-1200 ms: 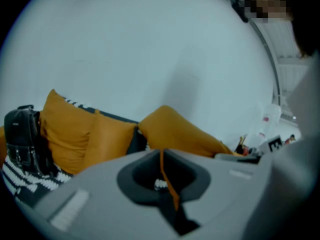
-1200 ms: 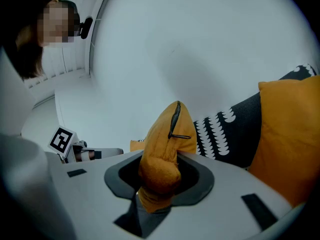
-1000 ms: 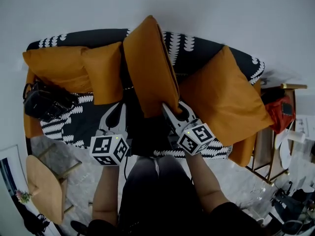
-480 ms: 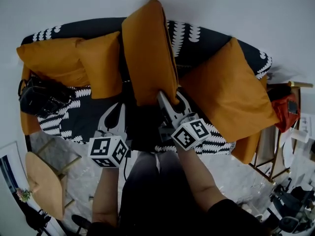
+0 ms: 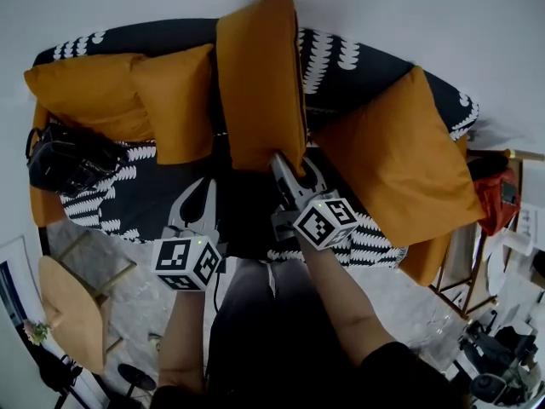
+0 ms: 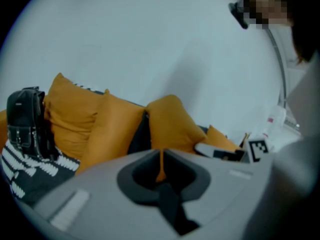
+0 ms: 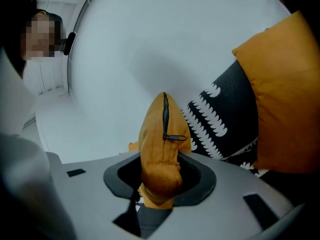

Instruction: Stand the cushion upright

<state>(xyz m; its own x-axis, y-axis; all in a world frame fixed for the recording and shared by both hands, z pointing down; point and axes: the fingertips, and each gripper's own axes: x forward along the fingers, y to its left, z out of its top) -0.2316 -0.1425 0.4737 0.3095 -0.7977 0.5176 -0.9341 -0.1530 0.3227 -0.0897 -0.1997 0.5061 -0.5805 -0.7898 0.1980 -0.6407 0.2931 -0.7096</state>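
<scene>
An orange cushion (image 5: 260,79) stands on edge at the middle of the black-and-white patterned sofa (image 5: 341,66), leaning on the backrest. My right gripper (image 5: 285,164) is shut on its lower near corner. In the right gripper view the zipped corner of the cushion (image 7: 161,134) sits pinched in my right gripper (image 7: 161,159); the jaws have just opened a little with the fabric still between them. My left gripper (image 5: 207,186) hovers over the seat left of the cushion, apart from it. In its own view my left gripper (image 6: 161,156) is shut and holds nothing.
Two orange cushions (image 5: 85,96) (image 5: 179,100) lean at the sofa's left, and a large one (image 5: 396,160) lies at the right. A black bag (image 5: 64,164) sits on the left seat. A wooden stool (image 5: 72,313) stands on the floor, and a red item (image 5: 494,198) lies beside the sofa's right end.
My right gripper has shifted slightly toward the sofa and rolled, with the cushion corner in it. The cushion now stands straighter against the backrest. My left gripper has barely moved.
</scene>
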